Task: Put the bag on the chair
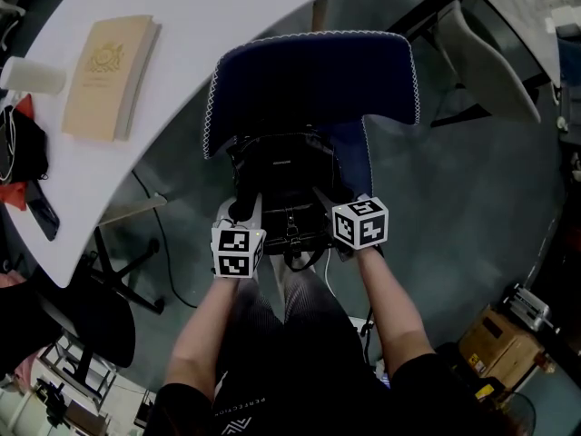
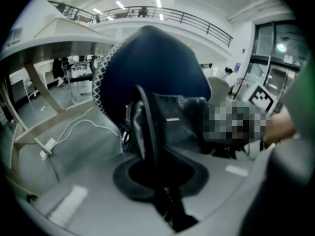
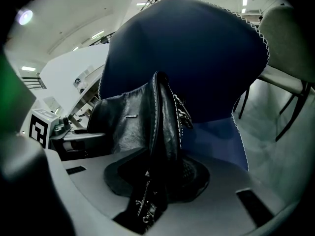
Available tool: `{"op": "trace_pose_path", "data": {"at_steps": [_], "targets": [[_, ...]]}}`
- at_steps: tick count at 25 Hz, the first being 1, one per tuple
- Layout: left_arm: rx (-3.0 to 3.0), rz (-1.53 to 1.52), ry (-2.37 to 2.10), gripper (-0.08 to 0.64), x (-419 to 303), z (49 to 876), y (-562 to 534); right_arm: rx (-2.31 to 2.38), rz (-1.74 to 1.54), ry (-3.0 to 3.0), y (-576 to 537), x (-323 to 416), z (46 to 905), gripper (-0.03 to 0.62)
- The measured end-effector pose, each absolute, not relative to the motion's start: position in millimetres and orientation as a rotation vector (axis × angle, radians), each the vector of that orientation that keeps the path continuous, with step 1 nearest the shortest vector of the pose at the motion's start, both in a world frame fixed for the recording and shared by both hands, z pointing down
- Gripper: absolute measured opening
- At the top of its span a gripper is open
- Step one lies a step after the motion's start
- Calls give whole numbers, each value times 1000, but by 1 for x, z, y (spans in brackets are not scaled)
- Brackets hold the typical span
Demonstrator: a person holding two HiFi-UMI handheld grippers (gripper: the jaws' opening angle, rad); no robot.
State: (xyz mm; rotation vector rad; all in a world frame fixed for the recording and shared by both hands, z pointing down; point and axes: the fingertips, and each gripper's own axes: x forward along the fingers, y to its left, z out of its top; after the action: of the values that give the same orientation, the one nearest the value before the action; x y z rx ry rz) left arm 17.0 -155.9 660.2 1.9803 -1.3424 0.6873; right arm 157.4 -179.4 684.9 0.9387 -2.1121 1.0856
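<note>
A black leather bag sits on the seat of a blue chair with white stitched edging, leaning towards the backrest. My left gripper is at the bag's left side, shut on its thin black strap, which runs up between the jaws. My right gripper is at the bag's right side. In the right gripper view the bag's folded edge with its chain lies between the jaws of my right gripper, which stand apart and do not pinch it. The chair back rises behind.
A curved white table lies behind and left of the chair, carrying a tan book, a white cup and dark items. A pale chair stands at the upper right. A white cable lies on the floor.
</note>
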Motion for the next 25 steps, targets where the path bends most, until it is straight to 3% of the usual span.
{"op": "trace_pose_path", "data": {"at_steps": [25], "targets": [[1841, 641, -1238, 100, 9, 673, -152, 939, 1068, -2050, -176, 162, 688, 163]]}}
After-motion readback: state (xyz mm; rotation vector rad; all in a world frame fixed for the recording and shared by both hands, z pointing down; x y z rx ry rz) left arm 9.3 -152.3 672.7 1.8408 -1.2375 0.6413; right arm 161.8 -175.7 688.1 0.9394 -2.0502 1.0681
